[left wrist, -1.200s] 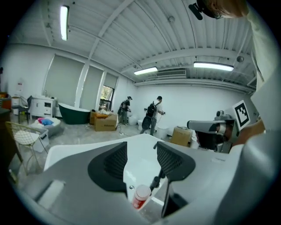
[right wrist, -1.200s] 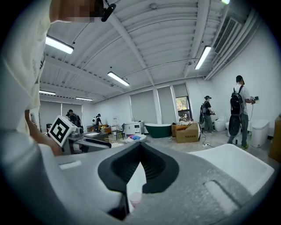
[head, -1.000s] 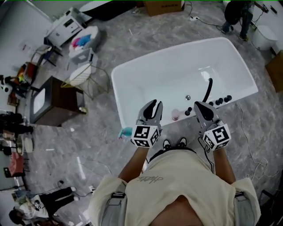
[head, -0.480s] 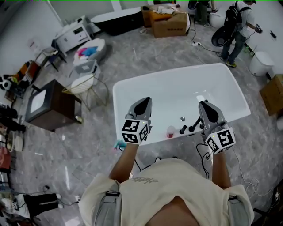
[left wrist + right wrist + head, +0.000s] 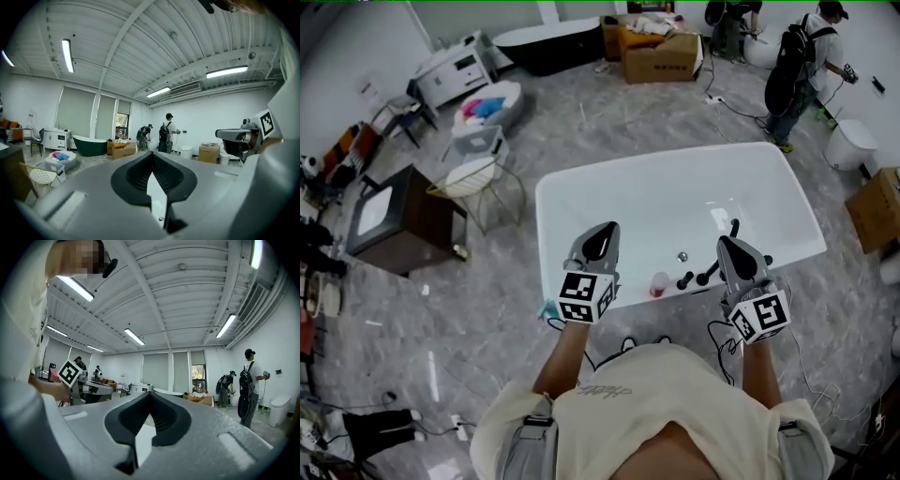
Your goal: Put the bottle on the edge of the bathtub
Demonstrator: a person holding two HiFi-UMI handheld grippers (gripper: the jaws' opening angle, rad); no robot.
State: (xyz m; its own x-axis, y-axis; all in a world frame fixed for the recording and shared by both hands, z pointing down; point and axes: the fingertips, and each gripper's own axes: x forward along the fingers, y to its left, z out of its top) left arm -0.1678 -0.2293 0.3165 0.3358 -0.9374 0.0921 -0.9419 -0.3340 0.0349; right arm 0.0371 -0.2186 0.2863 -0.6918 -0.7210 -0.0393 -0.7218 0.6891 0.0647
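A small pink bottle (image 5: 659,283) stands upright on the near edge of the white bathtub (image 5: 581,192), left of the black tap fittings (image 5: 694,277). My left gripper (image 5: 601,231) hovers over that edge to the bottle's left, jaws shut with nothing between them. My right gripper (image 5: 727,244) hangs above the taps on the bottle's right, its jaws also closed and empty. In the left gripper view the left gripper (image 5: 151,155) points out across the room. The right gripper (image 5: 149,393) does the same in its own view. Neither gripper view shows the bottle.
A teal object (image 5: 548,307) lies on the floor by the tub's near left corner. A dark cabinet (image 5: 389,220) and a wire chair (image 5: 473,178) stand to the left. Cardboard boxes (image 5: 661,52), a dark tub (image 5: 548,42) and people (image 5: 792,75) are at the back.
The head view has lifted and shows more of the room behind the tub. Both grippers have stayed over the near rim on either side of the bottle.
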